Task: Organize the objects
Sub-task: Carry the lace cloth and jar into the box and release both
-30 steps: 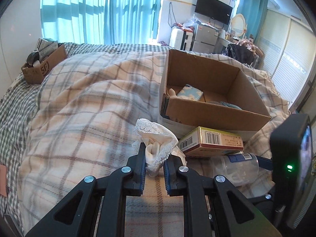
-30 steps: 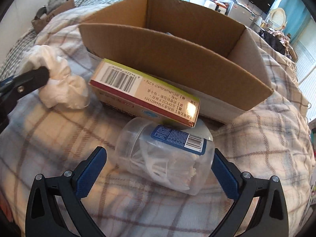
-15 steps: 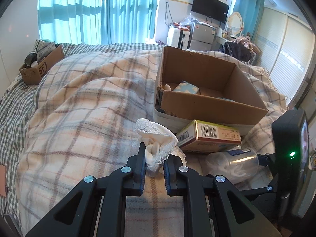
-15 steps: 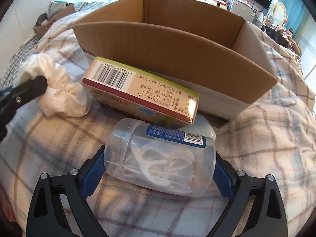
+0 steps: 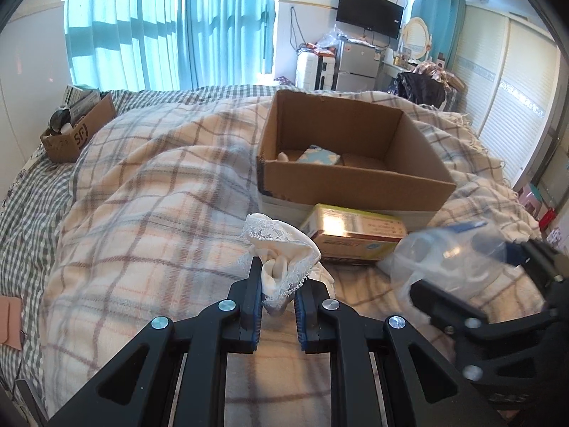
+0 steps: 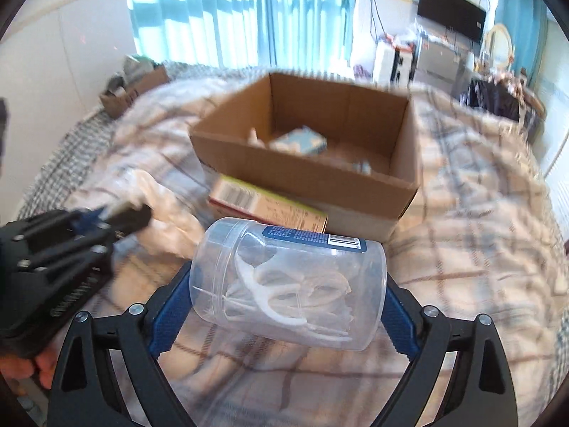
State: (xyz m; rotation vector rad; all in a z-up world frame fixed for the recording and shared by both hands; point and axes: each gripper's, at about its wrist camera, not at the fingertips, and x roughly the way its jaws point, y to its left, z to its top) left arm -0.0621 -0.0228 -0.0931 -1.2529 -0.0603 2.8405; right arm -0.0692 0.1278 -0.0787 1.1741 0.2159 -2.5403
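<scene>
Above the plaid blanket [image 6: 480,249], the right gripper [image 6: 288,295] clamps the light, slick, rigid plastic jar [image 6: 288,284] end to end, while the left gripper [image 5: 277,291] pinches soft, limp lace cloth [image 5: 281,249].

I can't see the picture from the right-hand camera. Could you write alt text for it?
The right tool, two black arms with blue pads, grips a clear plastic jar of white floss picks lying sideways, above a plaid blanket. Behind it, a yellow-green rectangular carton lies against an open brown cardboard box; the left tool holds white cloth.
</scene>
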